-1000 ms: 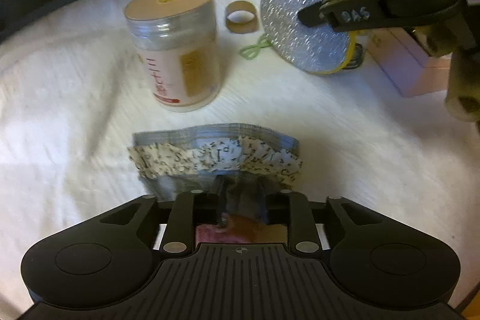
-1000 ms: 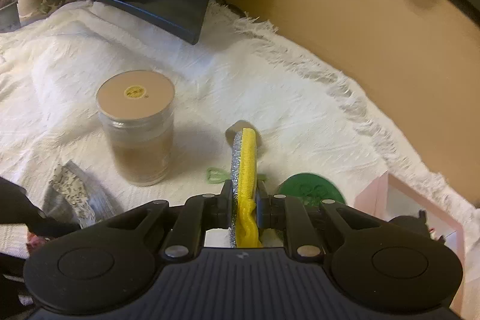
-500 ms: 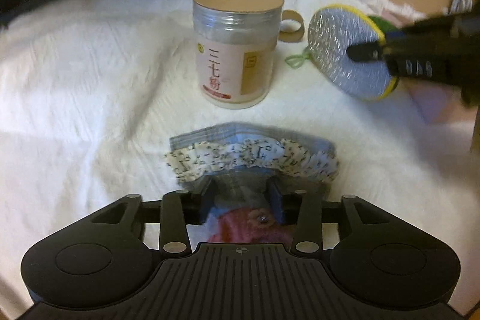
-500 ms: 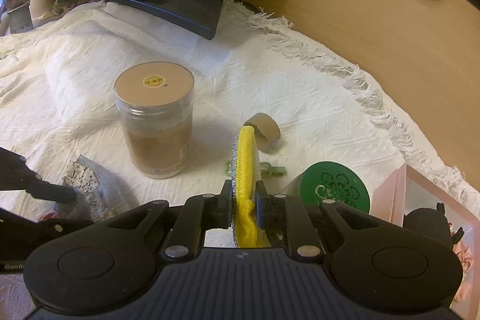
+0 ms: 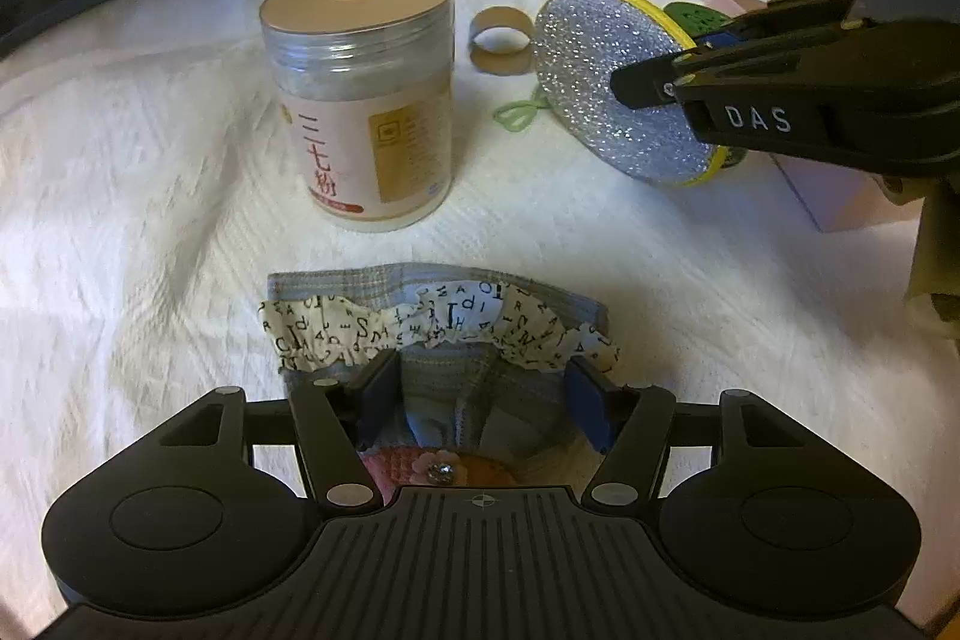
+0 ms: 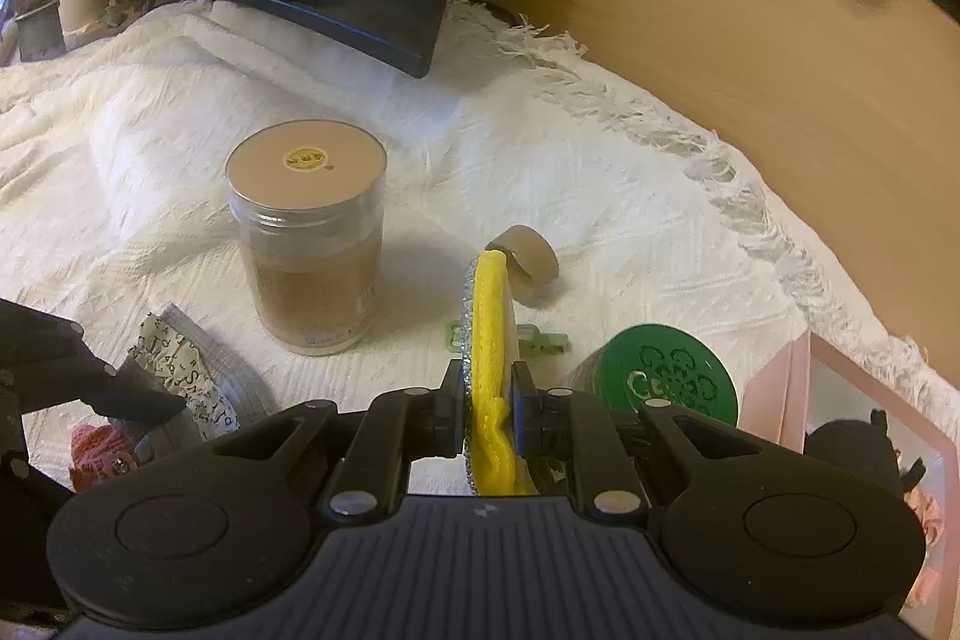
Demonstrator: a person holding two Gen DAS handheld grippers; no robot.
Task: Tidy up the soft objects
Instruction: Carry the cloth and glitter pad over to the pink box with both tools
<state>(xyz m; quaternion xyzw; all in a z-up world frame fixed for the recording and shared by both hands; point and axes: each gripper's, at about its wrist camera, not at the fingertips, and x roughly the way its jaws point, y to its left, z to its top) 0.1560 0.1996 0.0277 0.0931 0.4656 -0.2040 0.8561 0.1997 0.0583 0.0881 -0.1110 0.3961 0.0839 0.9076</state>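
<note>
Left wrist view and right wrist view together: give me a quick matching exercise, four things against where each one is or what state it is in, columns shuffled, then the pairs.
Things:
1. round sponge
2. fabric pouch
3. jar
4. cardboard ring

States:
A. lies flat on the white cloth, between open jaws
B. stands upright with its lid on
C. clamped on edge in shut jaws
D. lies on the cloth behind the sponge

Pairs: 1-C, 2-A, 3-B, 4-D

The right gripper clamps the sponge. The left gripper has just been opening, and its pads stand clear of the pouch.
</note>
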